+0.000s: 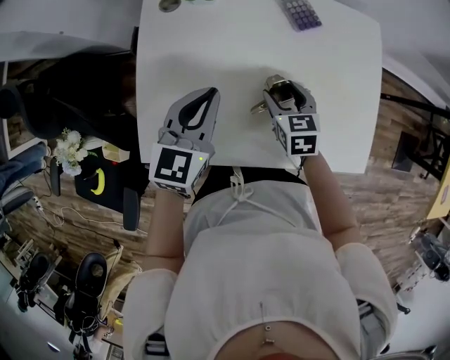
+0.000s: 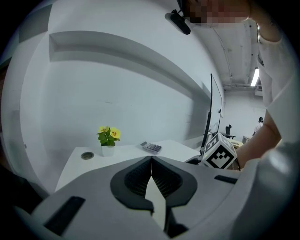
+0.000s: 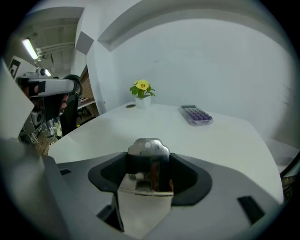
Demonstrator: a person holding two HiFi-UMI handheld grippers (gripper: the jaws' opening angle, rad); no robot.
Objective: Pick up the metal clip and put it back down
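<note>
The shiny metal clip [image 3: 149, 157] sits upright between the pads of my right gripper [image 3: 149, 172], which is shut on it. Its rounded top with a small hole sticks out above the jaws. In the head view the clip [image 1: 273, 87] shows at the tip of the right gripper [image 1: 280, 93], over the near right part of the white table [image 1: 232, 49]. Whether it touches the tabletop I cannot tell. My left gripper [image 1: 209, 94] hovers beside it to the left, shut, its jaws [image 2: 151, 161] meeting with nothing between them.
A purple-keyed calculator [image 1: 301, 13] lies at the table's far edge. A small pot of yellow flowers [image 3: 142, 96] and a round cable hole [image 2: 87, 155] are at the far left corner. A monitor [image 2: 213, 117] stands off to the right. Chairs and clutter line the floor at left.
</note>
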